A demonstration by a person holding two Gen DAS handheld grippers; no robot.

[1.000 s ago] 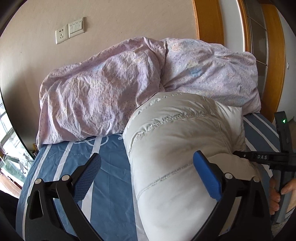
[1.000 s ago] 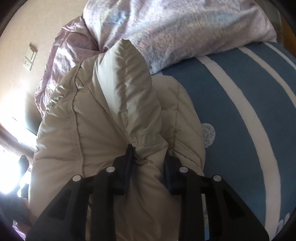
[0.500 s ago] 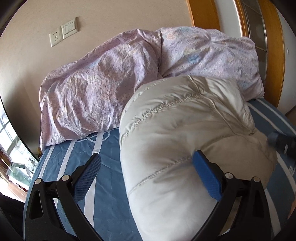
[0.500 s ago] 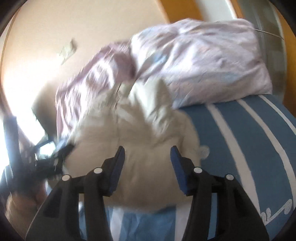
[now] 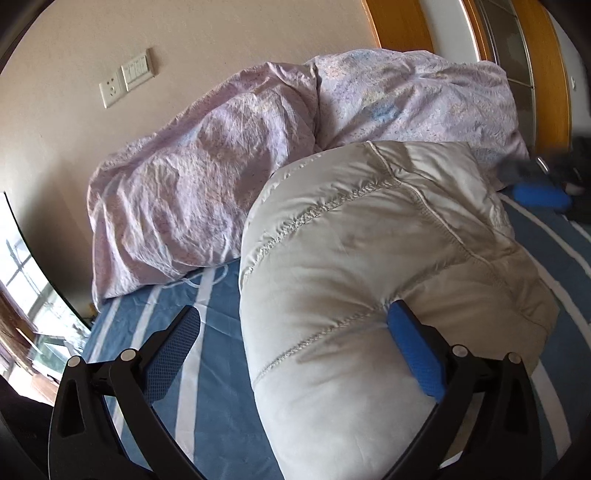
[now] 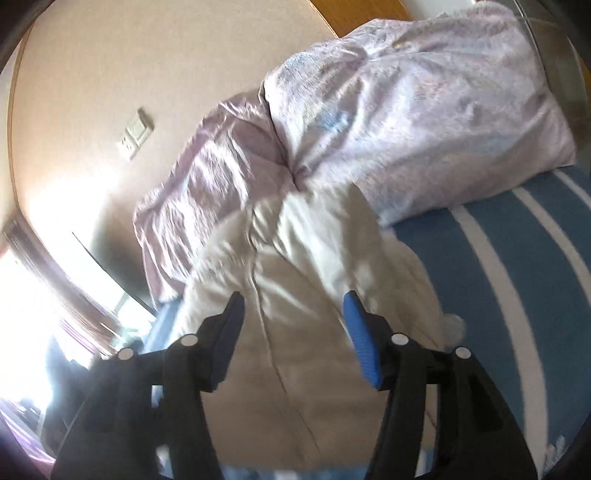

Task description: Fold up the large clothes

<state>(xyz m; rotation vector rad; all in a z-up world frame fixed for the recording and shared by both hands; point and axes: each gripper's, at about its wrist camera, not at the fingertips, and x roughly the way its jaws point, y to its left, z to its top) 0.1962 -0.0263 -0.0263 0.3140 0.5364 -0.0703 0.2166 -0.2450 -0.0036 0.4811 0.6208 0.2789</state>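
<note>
A puffy cream quilted jacket (image 5: pixel 362 266) lies bundled on the blue striped bed sheet (image 5: pixel 218 376). My left gripper (image 5: pixel 291 332) is wide open; the jacket's bulk sits between its blue pads, the right pad pressed against the fabric. In the right wrist view the jacket (image 6: pixel 291 306) lies under my right gripper (image 6: pixel 293 317), which is open with its jaws apart above the fabric. The right gripper also shows as a blurred blue shape at the far right of the left wrist view (image 5: pixel 543 194).
A rumpled lilac duvet (image 5: pixel 258 158) is piled against the beige wall behind the jacket; it also shows in the right wrist view (image 6: pixel 406 122). A wall socket and switch (image 5: pixel 127 81) sit above it. A wooden frame (image 5: pixel 402 22) stands at the right. Bright windows lie at the left.
My right gripper let go of the jacket fold, opened and pulled back and up. The jacket settled lower and flatter. My left gripper stayed open beside the jacket.
</note>
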